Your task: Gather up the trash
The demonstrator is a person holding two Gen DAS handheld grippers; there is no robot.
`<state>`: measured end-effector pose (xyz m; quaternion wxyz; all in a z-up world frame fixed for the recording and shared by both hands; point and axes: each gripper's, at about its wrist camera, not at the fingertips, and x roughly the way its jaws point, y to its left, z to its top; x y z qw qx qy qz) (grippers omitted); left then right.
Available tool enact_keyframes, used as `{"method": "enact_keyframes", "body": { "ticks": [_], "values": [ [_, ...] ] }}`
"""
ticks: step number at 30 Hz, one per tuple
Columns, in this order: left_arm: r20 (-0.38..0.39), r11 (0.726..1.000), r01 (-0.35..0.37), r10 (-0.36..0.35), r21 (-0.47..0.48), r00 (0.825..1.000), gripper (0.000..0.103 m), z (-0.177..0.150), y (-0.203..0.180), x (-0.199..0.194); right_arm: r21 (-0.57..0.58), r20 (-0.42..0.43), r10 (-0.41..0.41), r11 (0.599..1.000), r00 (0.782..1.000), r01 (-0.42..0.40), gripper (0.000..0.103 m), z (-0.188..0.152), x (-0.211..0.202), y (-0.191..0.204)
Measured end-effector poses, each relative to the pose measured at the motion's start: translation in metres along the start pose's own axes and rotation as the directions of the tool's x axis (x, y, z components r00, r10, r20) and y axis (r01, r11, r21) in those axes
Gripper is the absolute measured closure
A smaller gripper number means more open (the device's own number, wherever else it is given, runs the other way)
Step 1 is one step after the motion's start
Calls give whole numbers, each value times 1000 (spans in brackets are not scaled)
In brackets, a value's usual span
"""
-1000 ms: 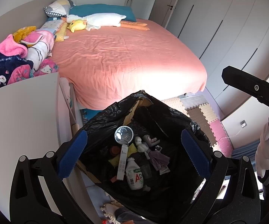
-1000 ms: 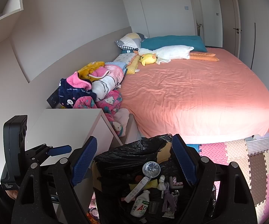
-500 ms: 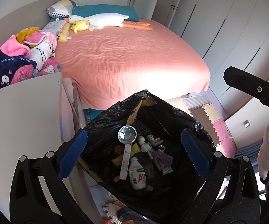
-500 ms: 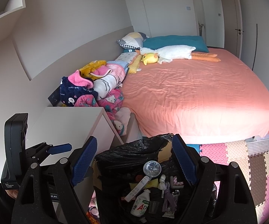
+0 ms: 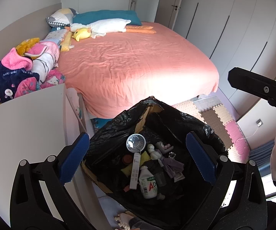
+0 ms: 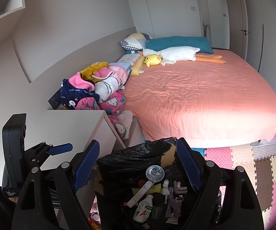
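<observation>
- The left gripper [image 5: 137, 157] is hanging over the open black trash bag [image 5: 118, 126], and its blue fingers [image 5: 73, 158] are spread wide with nothing between them.
- The right gripper [image 6: 138, 167] is also pointing down at the trash bag [image 6: 130, 158], and its fingers [image 6: 86, 163] are standing far apart and holding nothing.
- The trash is lying down inside the bag: a white bottle [image 5: 147, 184] with red letters, a long white strip [image 5: 134, 170], a shiny round lid [image 5: 136, 142], a small white doll [image 5: 154, 151] and some purple scraps [image 5: 169, 165].
- The bag's rim is sitting just beside the white side table [image 5: 23, 126] on one side and near the foot edge of the bed [image 5: 138, 67] at the back.
- The bed's pink sheet is hanging over its edge, close above the bag.
- The table top is looking bare and flat, with room on it.
- A pile of soft blankets [image 6: 99, 88] is leaning between the table and the bed.
- A white goose toy [image 6: 176, 54] and a yellow duck toy [image 6: 153, 59] are lying by the pillows, well apart from the bag.
- Foam floor mats [image 6: 252, 164] are covering the open floor on the other side of the bag, and that side is looking free.
- Tall white closet doors [image 5: 233, 28] are running along the far side of the bed.
</observation>
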<state>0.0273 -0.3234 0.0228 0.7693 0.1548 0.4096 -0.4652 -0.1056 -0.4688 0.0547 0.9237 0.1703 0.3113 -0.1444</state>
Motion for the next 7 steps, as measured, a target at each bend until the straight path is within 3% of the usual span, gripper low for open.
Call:
{"method": "enact_keyframes", "body": {
  "ticks": [7],
  "values": [
    [-15,1000,13,-13,-12,1000,6,1,0,3,6,2,-4,1000,1000,4,20,-2,-1,-5]
  ]
}}
